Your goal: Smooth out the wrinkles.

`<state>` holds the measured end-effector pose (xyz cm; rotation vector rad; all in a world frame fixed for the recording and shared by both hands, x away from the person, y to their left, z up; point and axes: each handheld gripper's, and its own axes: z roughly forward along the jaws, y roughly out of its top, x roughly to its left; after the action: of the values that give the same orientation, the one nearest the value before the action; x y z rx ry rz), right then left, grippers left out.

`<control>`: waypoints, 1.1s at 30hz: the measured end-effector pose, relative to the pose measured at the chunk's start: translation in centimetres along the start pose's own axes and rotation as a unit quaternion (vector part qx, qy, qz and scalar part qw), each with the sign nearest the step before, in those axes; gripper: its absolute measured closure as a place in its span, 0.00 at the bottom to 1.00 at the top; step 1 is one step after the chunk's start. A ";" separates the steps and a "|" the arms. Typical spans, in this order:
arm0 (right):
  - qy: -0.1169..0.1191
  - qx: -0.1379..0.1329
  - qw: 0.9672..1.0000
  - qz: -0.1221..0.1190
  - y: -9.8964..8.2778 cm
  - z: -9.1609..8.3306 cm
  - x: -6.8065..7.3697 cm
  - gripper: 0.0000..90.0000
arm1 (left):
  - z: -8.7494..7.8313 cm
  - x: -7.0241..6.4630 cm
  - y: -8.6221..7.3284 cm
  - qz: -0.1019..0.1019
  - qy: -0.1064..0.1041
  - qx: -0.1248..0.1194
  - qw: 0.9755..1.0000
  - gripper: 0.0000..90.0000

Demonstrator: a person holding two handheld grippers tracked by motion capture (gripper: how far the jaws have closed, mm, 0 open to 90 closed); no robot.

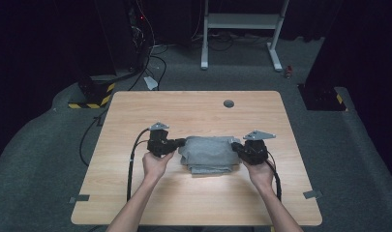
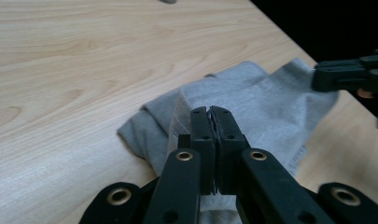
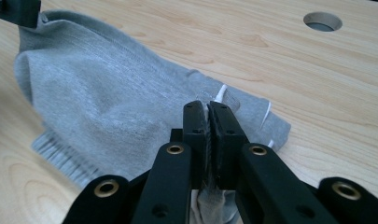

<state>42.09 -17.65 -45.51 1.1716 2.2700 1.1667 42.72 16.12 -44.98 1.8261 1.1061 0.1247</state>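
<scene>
A folded grey garment point(image 1: 207, 153) lies in the middle of the wooden table point(image 1: 135, 116), between my two grippers. My left gripper point(image 1: 180, 142) pinches its left edge; in the left gripper view the grey cloth point(image 2: 270, 102) rises into the gripper point(image 2: 212, 112), whose jaws are pressed together on a fold. My right gripper point(image 1: 236, 146) is shut on the right edge; the right gripper view shows the garment point(image 3: 98, 98) bunched up into the gripper point(image 3: 208, 106), with a ribbed hem at lower left.
A round grey cable hole point(image 1: 228, 103) sits near the table's far edge, seen again as the hole point(image 3: 322, 21). Cables trail from both grippers toward the front edge. Beyond the table stand a white frame point(image 1: 242, 21) and dark equipment on grey carpet.
</scene>
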 end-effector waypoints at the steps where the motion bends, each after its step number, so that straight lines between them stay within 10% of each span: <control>1: 0.003 -0.005 1.000 -0.001 -0.2 -0.3 0.1 0.95 | -0.2 -0.1 -0.2 0.005 -0.003 0.000 1.000 0.98; 20: 0.018 0.043 0.998 -0.038 -7.5 -1.3 2.5 0.94 | 0.0 -2.2 -8.1 0.059 -0.029 0.100 0.993 0.98; 33: -0.033 0.062 0.997 -0.038 -6.2 2.0 0.8 0.94 | 3.4 -0.7 -6.3 0.026 0.010 0.089 0.996 0.98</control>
<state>39.57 -18.03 -51.54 1.1385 2.3449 0.9569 40.08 14.10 -51.39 2.0161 1.1141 0.0772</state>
